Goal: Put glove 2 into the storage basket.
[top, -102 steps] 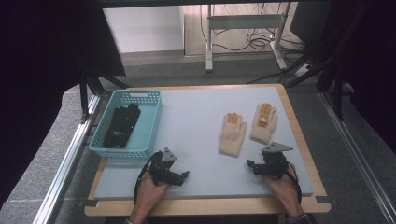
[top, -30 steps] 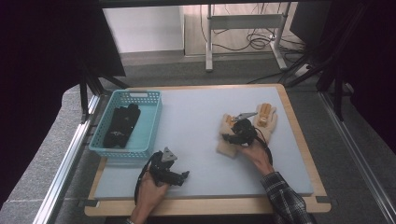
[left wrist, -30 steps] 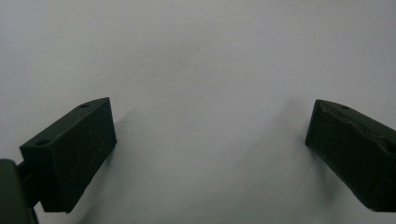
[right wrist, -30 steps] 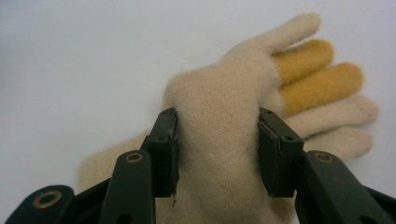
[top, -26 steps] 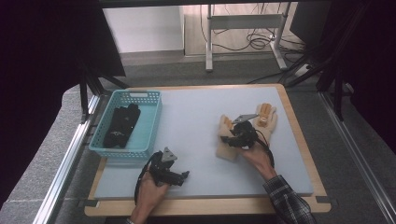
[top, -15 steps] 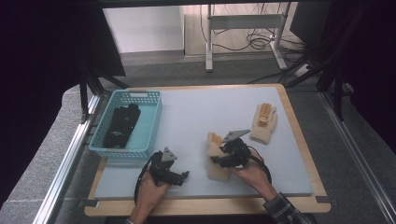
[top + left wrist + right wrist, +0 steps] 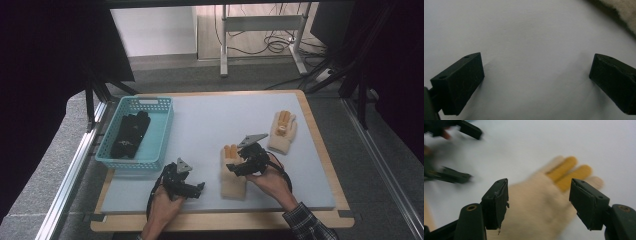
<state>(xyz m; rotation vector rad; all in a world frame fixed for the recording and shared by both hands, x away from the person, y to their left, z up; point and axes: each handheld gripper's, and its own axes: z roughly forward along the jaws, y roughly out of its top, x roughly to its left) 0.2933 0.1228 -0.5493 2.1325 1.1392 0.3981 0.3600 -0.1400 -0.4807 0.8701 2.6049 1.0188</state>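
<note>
Dragged toward the left gripper (image 7: 187, 187), the cream glove (image 7: 233, 172) lies released under the right gripper (image 7: 539, 202)'s just-opened jaws.

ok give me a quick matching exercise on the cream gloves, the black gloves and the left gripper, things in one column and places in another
Things:
1. cream knitted glove with yellow fingertips under the right gripper
2. second cream knitted glove
3. pair of black gloves
4. left gripper

Places:
A. inside the turquoise plastic basket
B. far right of the grey mat
C. near edge of the mat, jaws open over bare mat
D. middle of the mat, near side

Pairs: 1-D, 2-B, 3-A, 4-C
</note>
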